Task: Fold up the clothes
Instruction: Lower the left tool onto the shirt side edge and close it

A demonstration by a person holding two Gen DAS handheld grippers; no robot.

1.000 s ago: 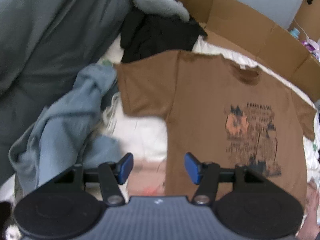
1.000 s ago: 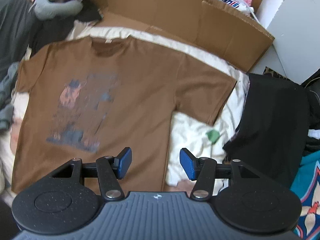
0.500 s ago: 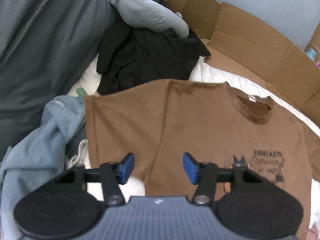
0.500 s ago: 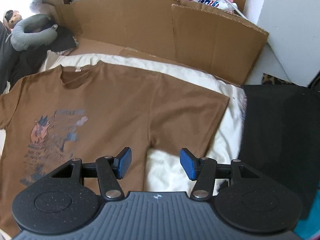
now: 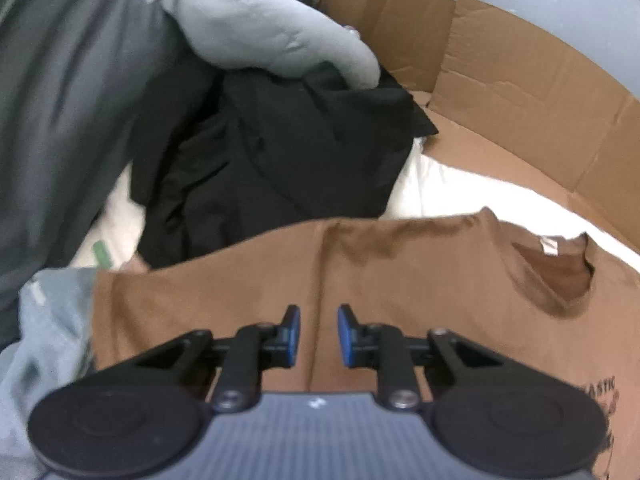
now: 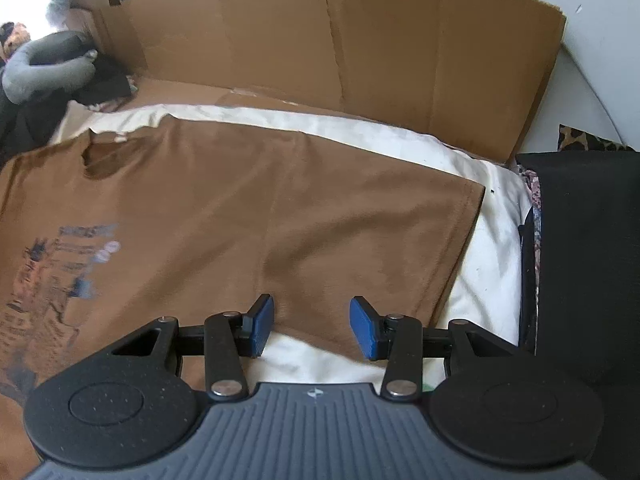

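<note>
Left gripper (image 5: 318, 336) is hovering part-open, empty, over brown t-shirt (image 5: 420, 280) sleeve seam; right gripper (image 6: 312, 328) is gaping wider, empty, above its other sleeve (image 6: 372, 240); shirt lying flat ahead.

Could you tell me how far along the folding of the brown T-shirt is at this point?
Done: the brown T-shirt lies spread flat, print up, on the white bedding. In hand: nothing yet; the left gripper hovers over the sleeve seam, the right gripper over the other sleeve's lower edge, both with jaws apart. Left: every fold.
</note>
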